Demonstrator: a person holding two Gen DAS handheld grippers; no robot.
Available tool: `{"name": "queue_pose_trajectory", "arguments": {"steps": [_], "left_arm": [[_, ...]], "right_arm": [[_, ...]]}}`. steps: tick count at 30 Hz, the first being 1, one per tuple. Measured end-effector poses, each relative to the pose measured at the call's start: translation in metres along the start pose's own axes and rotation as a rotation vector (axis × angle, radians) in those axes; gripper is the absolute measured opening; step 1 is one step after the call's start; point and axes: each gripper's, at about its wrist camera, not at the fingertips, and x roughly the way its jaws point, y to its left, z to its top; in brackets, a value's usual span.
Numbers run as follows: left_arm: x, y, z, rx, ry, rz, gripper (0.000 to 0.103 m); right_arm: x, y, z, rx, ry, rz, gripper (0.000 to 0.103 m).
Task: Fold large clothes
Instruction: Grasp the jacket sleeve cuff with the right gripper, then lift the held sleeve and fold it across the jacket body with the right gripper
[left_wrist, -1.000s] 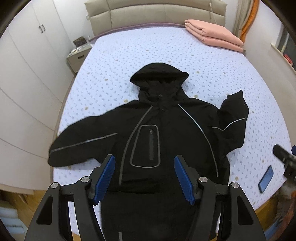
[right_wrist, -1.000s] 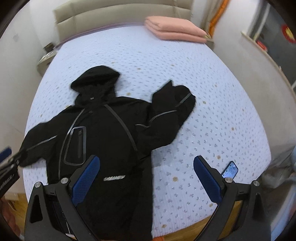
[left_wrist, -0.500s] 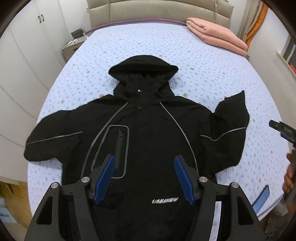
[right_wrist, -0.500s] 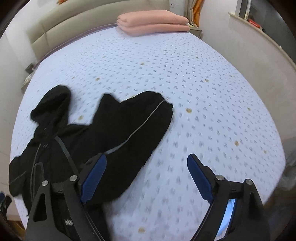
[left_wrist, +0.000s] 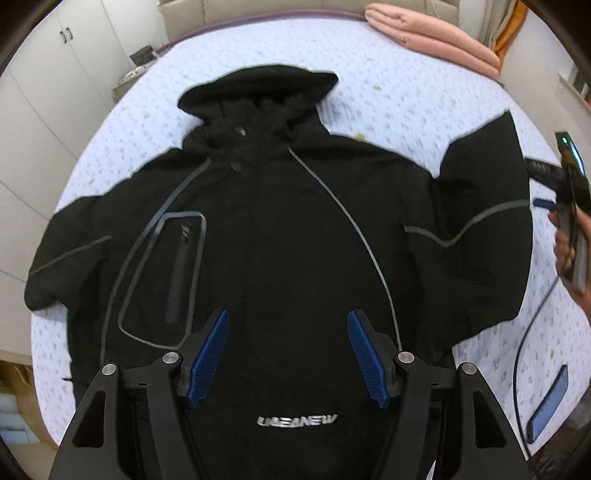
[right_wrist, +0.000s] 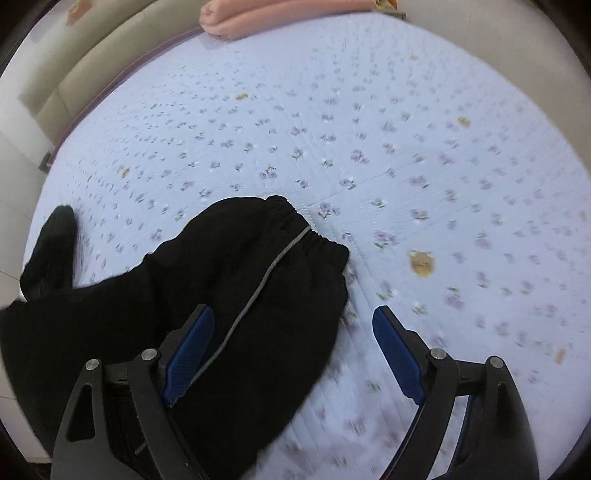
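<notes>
Right gripper (right_wrist: 291, 347) is nearer to the sleeve (right_wrist: 258, 288).
The sleeve's long axis points to 1 o'clock on the bed (right_wrist: 406, 147); both the right and the left gripper (left_wrist: 289, 350) stand wide, holding nothing.

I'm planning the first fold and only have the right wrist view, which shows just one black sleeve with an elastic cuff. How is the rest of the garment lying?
Observer: The black hooded jacket lies front up, spread over the lilac floral bedsheet, with its hood toward the headboard.
Operator: And the other sleeve?
Observer: The other sleeve stretches out sideways, unfolded.
Operator: Where is the left gripper?
Observer: The left gripper hangs open over the jacket's lower front, near the white printed logo, holding nothing.
</notes>
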Motion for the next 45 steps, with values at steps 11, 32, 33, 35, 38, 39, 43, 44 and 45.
{"name": "queue_pose_trajectory", "arguments": {"steps": [11,32,33,35,38,39,43,44,45], "left_arm": [[0.029,-0.040,-0.004,0.084,0.013,-0.014,0.068],[0.105,-0.109,0.015,0.157,0.056,-0.043,0.068],[0.102,-0.108,0.016,0.153,0.058,-0.050,0.068],[0.092,-0.104,0.019,0.140,0.043,-0.085,0.068],[0.078,-0.100,0.025,0.133,0.010,-0.126,0.068],[0.075,-0.102,0.027,0.138,0.001,-0.133,0.068],[0.079,-0.116,0.032,0.177,0.001,-0.136,0.068],[0.081,-0.120,0.032,0.181,0.004,-0.142,0.068],[0.084,-0.126,0.033,0.188,0.012,-0.151,0.068]], "right_arm": [[0.009,-0.013,-0.016,-0.006,-0.007,0.075,0.015],[-0.029,-0.160,-0.093,0.183,0.016,-0.293,0.014],[-0.032,-0.161,-0.094,0.188,0.020,-0.271,0.018],[-0.040,-0.168,-0.094,0.213,0.020,-0.218,0.023],[-0.054,-0.178,-0.093,0.270,-0.013,-0.132,0.052],[-0.055,-0.183,-0.093,0.303,-0.032,-0.122,0.061],[-0.029,-0.198,-0.084,0.384,0.020,-0.027,0.047],[-0.025,-0.196,-0.081,0.384,0.026,-0.024,0.041],[-0.029,-0.192,-0.079,0.364,0.010,-0.033,0.029]]}}
